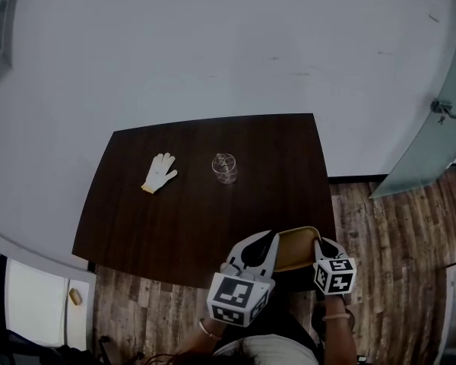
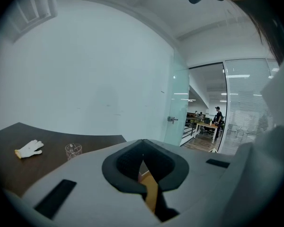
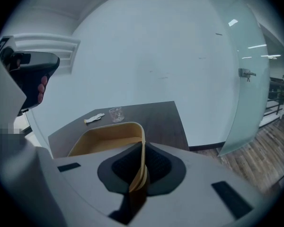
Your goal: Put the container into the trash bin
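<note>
Tan container point(image 1: 295, 249), lower centre: left gripper point(image 1: 261, 245) and right gripper point(image 1: 319, 242) each clamped on its rim; glove point(image 1: 159, 172), glass point(image 1: 225, 167) on table point(image 1: 137, 226)

An office — a frosted glass door point(image 2: 179, 103), ceiling strip lights point(image 2: 239, 76) and staffed desks point(image 2: 206, 126) beyond it.

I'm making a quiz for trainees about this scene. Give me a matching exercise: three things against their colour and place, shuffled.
1 glove
2 glass
3 container

A clear, standing mid table
B tan, clamped by left claw and right claw
C white, lying left of the glass

Pairs: 1-C; 2-A; 3-B
</note>
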